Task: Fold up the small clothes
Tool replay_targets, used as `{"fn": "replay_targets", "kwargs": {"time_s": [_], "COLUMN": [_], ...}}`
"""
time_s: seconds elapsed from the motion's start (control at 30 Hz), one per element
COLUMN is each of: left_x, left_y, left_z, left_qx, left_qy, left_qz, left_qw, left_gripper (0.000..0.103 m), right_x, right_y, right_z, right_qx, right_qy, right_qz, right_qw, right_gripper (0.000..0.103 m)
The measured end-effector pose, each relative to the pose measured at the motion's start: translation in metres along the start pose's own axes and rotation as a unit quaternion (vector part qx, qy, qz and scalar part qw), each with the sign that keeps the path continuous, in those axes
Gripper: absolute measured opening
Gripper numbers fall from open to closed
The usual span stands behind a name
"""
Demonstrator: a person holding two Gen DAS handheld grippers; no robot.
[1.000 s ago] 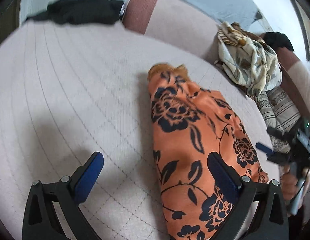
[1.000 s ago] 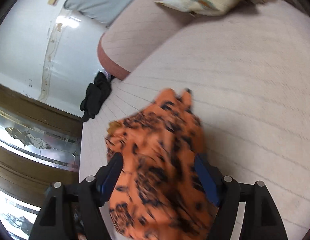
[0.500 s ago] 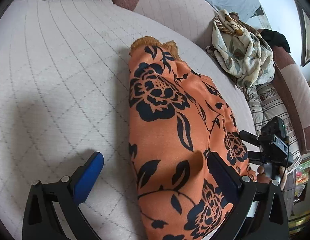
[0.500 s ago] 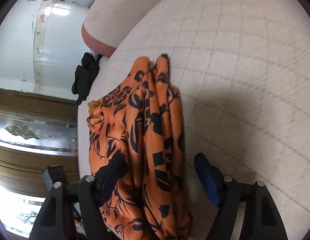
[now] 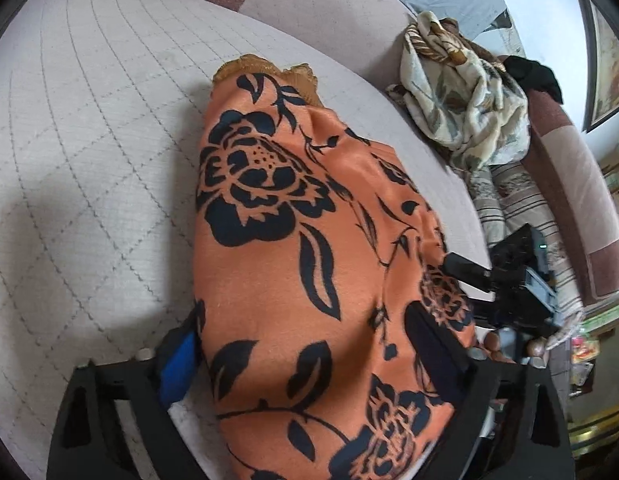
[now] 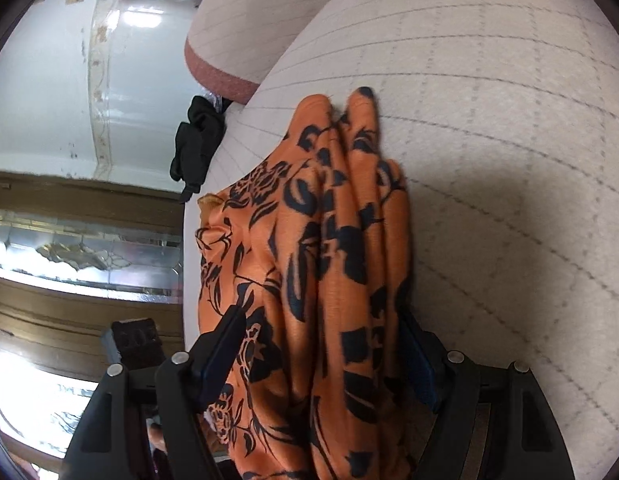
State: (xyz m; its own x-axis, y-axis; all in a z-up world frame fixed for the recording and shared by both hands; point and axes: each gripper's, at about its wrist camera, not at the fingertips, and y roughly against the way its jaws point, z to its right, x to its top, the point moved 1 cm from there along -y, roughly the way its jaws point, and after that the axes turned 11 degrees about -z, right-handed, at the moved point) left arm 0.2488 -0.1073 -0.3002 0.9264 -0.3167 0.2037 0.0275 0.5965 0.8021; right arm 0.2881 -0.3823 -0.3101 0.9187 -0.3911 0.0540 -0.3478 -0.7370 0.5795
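Note:
An orange garment with black flowers (image 5: pixel 293 240) lies on the pale quilted sofa seat (image 5: pixel 89 140). My left gripper (image 5: pixel 305 356) straddles its near end, jaws wide apart with cloth between them, the blue left pad (image 5: pixel 177 364) at the cloth's edge. My right gripper (image 6: pixel 321 356) also straddles the garment (image 6: pixel 329 260), which lies bunched in long folds between its spread jaws. The right gripper also shows in the left wrist view (image 5: pixel 509 280) at the garment's right edge.
A cream patterned cloth (image 5: pixel 465 96) is heaped at the sofa back, over striped fabric (image 5: pixel 521 208). A black garment (image 6: pixel 197 140) lies at the seat's far end near the armrest (image 6: pixel 217 76). A wood and glass cabinet (image 6: pixel 81 248) stands beyond the seat edge.
Both grippers have moved in over the garment, which now lies between their jaws. The garment has settled flat onto the seat and sits closer to both cameras.

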Motion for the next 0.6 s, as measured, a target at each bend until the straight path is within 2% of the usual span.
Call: {"fn": "replay_targets", "kwargs": {"time_s": [0.03,0.13,0.2,0.27,0.33,0.43,0.6], "left_x": [0.001,0.002,0.0,-0.002,-0.002,-0.004,-0.009], "left_y": [-0.001,-0.001,-0.001,0.0,0.003,0.008,0.017], "left_z": [0.001,0.001,0.004,0.007,0.008,0.01,0.011], "left_qx": [0.012,0.02,0.031,0.045,0.048,0.051,0.066], "left_qy": [-0.001,0.001,-0.008,-0.02,-0.027,-0.037,-0.046], "left_qz": [0.004,0.01,0.015,0.023,0.029,0.036,0.043], "left_qw": [0.9999,0.9997,0.9994,0.9985,0.9981,0.9974,0.9958], "left_gripper": [0.077,0.075,0.072,0.066,0.058,0.054,0.052], "right_x": [-0.001,-0.005,-0.008,-0.011,-0.014,-0.018,-0.025], "right_y": [-0.001,-0.004,-0.006,-0.007,-0.008,-0.009,-0.008], "right_z": [-0.003,-0.009,-0.014,-0.021,-0.028,-0.042,-0.064], "right_qx": [-0.003,-0.016,-0.035,-0.05,-0.063,-0.074,-0.066], "right_qy": [0.004,0.009,0.017,0.028,0.035,0.053,0.078], "right_qz": [0.002,0.008,0.007,0.009,0.017,0.032,0.056], "right_qw": [1.0,1.0,0.999,0.998,0.997,0.995,0.993], "right_gripper": [0.077,0.069,0.056,0.05,0.048,0.044,0.042]}}
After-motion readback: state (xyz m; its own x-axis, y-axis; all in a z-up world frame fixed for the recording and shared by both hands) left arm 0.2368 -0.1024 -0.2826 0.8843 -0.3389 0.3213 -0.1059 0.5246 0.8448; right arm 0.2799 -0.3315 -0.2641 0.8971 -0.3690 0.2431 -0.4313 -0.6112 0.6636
